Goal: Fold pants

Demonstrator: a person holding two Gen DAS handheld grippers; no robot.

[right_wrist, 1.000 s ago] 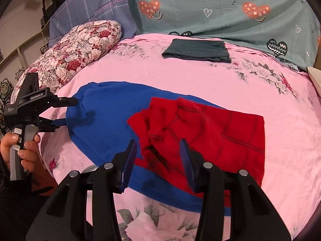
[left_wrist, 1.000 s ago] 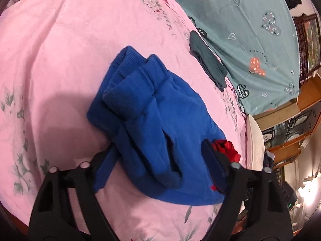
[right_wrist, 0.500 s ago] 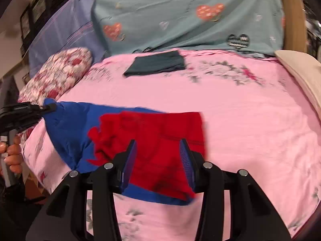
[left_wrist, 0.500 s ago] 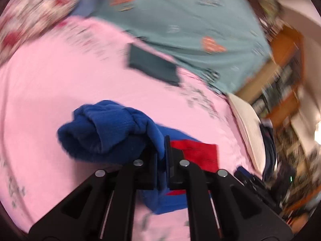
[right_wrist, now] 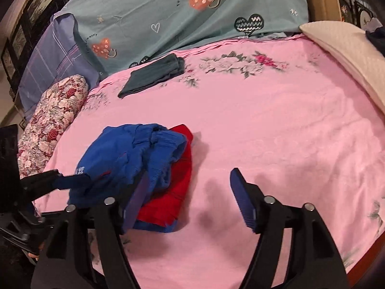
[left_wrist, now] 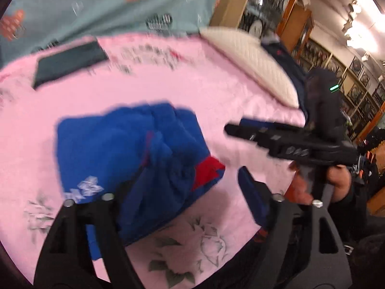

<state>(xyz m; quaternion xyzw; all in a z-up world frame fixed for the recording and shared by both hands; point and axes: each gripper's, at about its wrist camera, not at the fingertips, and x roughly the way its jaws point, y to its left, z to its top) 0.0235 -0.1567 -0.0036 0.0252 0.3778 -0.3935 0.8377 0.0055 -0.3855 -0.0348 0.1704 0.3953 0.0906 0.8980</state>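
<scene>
The blue pants (left_wrist: 125, 149) with red panels (left_wrist: 208, 169) lie folded in a bundle on the pink bedsheet (left_wrist: 216, 91). In the right wrist view the blue layer (right_wrist: 125, 159) lies over the red part (right_wrist: 178, 187). My left gripper (left_wrist: 185, 192) is open, its left finger at the bundle's near edge; it also shows at the left of the right wrist view (right_wrist: 48, 180), touching the blue cloth. My right gripper (right_wrist: 187, 197) is open, its left finger over the bundle's near edge; it shows in the left wrist view (left_wrist: 243, 130) just right of the pants.
A folded dark green garment (right_wrist: 154, 74) lies near the teal quilt (right_wrist: 192, 7) at the back. A floral pillow (right_wrist: 53, 118) lies at the left, a cream pillow (right_wrist: 349, 50) at the right edge. Shelves (left_wrist: 336, 48) stand beyond the bed.
The left gripper carried the blue end over the red part, then opened and let it go. The right gripper opened wider. The pants are now a shorter bundle.
</scene>
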